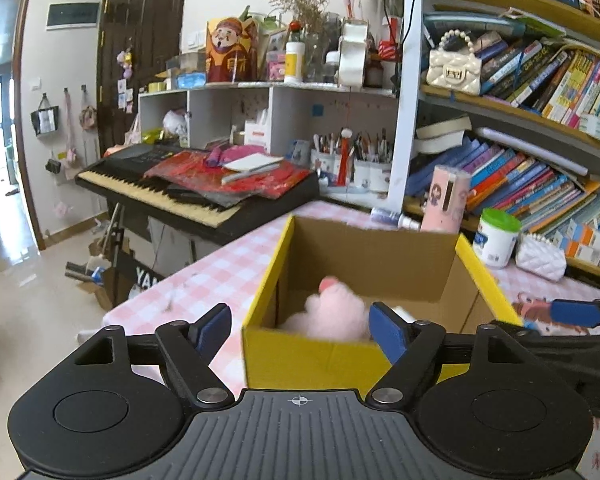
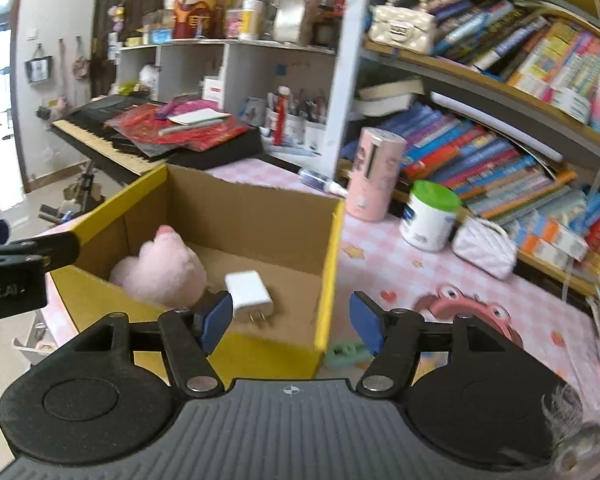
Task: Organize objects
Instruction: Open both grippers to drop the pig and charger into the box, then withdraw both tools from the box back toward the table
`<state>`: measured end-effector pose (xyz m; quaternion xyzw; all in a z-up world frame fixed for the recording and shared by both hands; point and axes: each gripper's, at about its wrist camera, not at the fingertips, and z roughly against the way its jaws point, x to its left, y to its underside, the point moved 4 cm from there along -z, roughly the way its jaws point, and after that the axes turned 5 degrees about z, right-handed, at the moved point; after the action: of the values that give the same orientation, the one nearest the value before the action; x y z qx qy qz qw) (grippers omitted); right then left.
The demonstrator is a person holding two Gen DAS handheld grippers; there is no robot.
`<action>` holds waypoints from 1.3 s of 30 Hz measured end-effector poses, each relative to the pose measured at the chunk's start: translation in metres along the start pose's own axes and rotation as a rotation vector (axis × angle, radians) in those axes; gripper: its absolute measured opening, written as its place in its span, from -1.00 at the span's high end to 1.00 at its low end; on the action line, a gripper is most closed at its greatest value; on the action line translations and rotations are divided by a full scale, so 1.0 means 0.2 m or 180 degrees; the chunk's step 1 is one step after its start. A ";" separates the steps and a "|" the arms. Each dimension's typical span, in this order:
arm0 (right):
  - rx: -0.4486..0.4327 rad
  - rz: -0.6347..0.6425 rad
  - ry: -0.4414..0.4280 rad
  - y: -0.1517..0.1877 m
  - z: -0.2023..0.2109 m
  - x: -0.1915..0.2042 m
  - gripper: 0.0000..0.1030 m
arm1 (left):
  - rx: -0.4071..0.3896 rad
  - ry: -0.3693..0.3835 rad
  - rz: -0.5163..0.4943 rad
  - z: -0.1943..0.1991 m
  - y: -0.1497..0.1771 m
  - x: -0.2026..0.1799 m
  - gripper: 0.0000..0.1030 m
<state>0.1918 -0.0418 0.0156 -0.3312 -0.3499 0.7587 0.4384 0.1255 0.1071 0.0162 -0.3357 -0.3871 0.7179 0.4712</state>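
Yellow cardboard box (image 1: 320, 364) (image 2: 100, 216) on pink checked tablecloth (image 1: 228, 268) (image 2: 384, 256), flaps up, top open. Inside: pink plush toy (image 1: 332, 312) (image 2: 164, 268) against near-left wall; white charger plug (image 2: 249, 295) flat on box floor just beside plush, prongs toward camera. Charger only partly visible in left view, behind blue pad.

Left gripper (image 1: 300, 326) held just before near wall of box, jaws spread wide, nothing between blue pads. Right gripper (image 1: 572, 314) (image 2: 290, 316) at box's right near corner, jaws likewise spread and empty; left pad over box interior, right pad over tablecloth outside. Left gripper's arm seen at left edge of right view, touching or just beside box's left rim — could not tell which.

Beyond box on table: pink cylinder (image 1: 446, 200) (image 2: 374, 174), white jar with green lid (image 1: 496, 238) (image 2: 430, 216), white quilted pouch (image 1: 540, 258) (image 2: 484, 246), all near bookshelf (image 1: 540, 92) (image 2: 500, 80). Keyboard (image 1: 172, 196) (image 2: 112, 136) off table's far left, piled with red papers.
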 end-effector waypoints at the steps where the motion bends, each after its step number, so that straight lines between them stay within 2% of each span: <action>1: 0.0029 -0.0036 0.0051 0.02 0.02 0.00 -0.28 | 0.0020 -0.0036 -0.0007 0.01 0.02 0.01 -0.62; 6: 0.0271 -0.0248 0.0296 0.16 0.10 0.05 -0.38 | 0.0193 -0.0226 -0.0067 0.08 0.13 0.05 -0.67; 10: 0.0477 -0.0348 0.0454 0.27 0.16 0.12 -0.53 | 0.0325 -0.0311 -0.0120 0.15 0.23 0.11 -0.73; 17: 0.0661 -0.0353 0.0685 0.41 0.27 0.22 -0.74 | 0.0482 -0.0330 -0.0297 0.25 0.35 0.17 -0.84; 21: 0.0706 -0.0347 0.0740 0.47 0.32 0.26 -0.82 | 0.0528 -0.0302 -0.0415 0.30 0.40 0.17 -0.89; 28: 0.0777 -0.0409 0.0804 0.55 0.41 0.29 -0.84 | 0.0597 -0.0232 -0.0566 0.35 0.46 0.17 -0.91; 39: 0.0904 -0.0591 0.1004 0.67 0.50 0.21 -0.86 | 0.0688 0.0005 -0.0735 0.39 0.53 0.08 -0.92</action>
<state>0.0355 -0.0771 -0.0481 -0.3470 -0.1957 0.6957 0.5978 0.0107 0.0762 -0.0411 -0.2369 -0.3433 0.6961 0.5843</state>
